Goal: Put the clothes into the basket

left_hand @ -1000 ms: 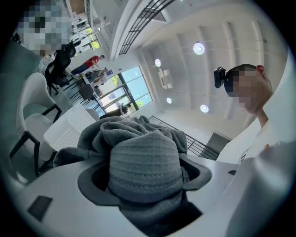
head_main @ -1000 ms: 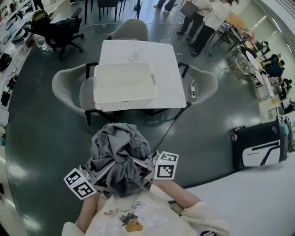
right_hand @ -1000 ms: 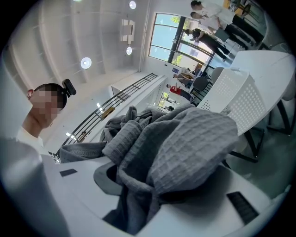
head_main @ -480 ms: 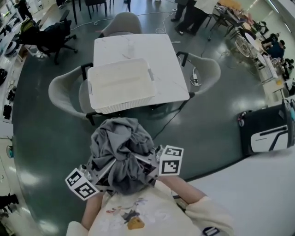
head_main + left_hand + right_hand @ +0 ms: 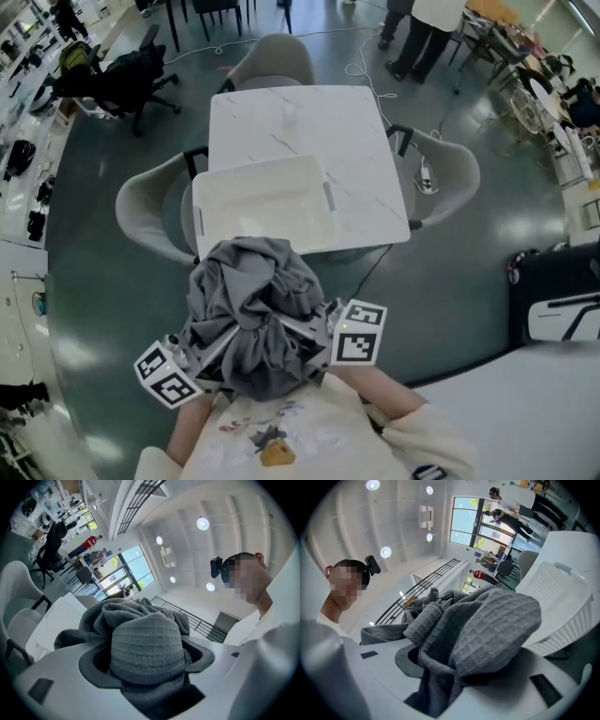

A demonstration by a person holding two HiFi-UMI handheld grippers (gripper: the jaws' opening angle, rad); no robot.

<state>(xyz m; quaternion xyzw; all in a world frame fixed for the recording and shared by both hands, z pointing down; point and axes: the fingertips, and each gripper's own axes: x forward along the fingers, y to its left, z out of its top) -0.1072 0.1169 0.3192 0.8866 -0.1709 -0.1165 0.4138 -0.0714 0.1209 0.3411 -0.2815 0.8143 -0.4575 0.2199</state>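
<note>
- My left gripper (image 5: 204, 349) and right gripper (image 5: 314, 336) are each clamped, jaws partly closed, on one bunched grey garment (image 5: 251, 305) held before my chest.
- Just beyond it is the near rim of the white basket (image 5: 200, 214), which sits on the marble table (image 5: 300, 117).
- A left chair (image 5: 145, 211) and a right chair (image 5: 452, 173) flank the table, with open floor (image 5: 450, 281) beside them.

the bundle of grey clothes (image 5: 251, 309) was carried closer to the white basket (image 5: 262, 202), until it overlapped the basket's near rim.
</note>
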